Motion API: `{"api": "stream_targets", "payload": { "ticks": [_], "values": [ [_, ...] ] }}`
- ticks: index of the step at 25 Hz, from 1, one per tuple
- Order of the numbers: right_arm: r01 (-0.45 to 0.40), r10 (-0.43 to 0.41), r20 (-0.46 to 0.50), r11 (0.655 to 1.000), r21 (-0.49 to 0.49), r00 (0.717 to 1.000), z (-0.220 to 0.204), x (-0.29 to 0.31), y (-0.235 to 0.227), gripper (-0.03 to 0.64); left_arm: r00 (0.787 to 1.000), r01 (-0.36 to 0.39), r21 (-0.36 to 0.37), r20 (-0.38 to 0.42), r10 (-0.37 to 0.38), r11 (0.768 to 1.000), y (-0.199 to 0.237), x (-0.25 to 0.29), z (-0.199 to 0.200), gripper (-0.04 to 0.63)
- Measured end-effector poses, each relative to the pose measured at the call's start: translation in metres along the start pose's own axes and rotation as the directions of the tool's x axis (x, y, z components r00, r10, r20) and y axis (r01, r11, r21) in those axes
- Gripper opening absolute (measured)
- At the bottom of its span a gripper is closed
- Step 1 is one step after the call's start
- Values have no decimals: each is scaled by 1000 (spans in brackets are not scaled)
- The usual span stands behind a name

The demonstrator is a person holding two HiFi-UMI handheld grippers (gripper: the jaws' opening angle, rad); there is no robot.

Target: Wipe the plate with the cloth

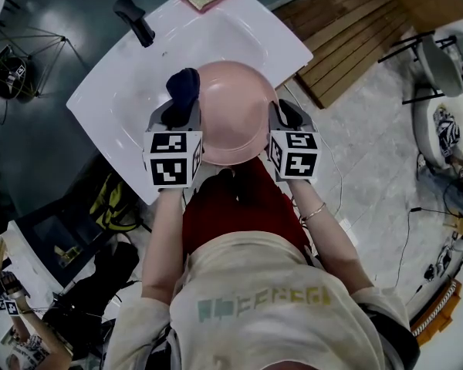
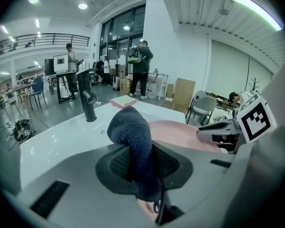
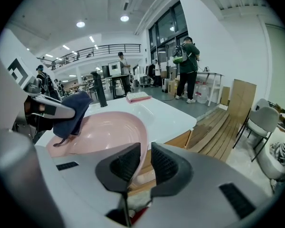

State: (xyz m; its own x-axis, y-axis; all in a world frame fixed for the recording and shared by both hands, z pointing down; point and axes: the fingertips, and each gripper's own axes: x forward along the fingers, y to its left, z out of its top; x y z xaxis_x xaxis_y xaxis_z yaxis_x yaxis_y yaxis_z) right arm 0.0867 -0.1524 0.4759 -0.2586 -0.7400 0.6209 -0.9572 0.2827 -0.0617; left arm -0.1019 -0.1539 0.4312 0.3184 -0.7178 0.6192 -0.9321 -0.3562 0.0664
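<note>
Left gripper (image 2: 142, 166) pinches the cloth (image 2: 130, 127) over the plate (image 1: 235, 114) — right gripper (image 3: 142, 158) clamps its rim.

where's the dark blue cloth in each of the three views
Head view: the cloth is upper centre, sticking out of the left gripper at the pink plate's left rim.
Left gripper view: dead centre, pinched between the fingers.
Right gripper view: left of centre, hanging over the plate.
Shared landmark: the black tap, beyond the cloth in all three.
</note>
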Motion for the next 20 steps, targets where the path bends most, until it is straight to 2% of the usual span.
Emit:
{"api": "stream_targets", "payload": {
  "ticks": [7, 20],
  "values": [
    [1, -2, 42, 1000, 19, 999, 7, -3, -1, 86, 1000, 14, -22, 21, -13, 1000, 0, 0, 2, 80],
    [0, -9, 210, 999, 41, 978, 48, -43, 3, 84, 988, 50, -33, 145, -44, 998, -4, -13, 22, 80]
  ]
}}
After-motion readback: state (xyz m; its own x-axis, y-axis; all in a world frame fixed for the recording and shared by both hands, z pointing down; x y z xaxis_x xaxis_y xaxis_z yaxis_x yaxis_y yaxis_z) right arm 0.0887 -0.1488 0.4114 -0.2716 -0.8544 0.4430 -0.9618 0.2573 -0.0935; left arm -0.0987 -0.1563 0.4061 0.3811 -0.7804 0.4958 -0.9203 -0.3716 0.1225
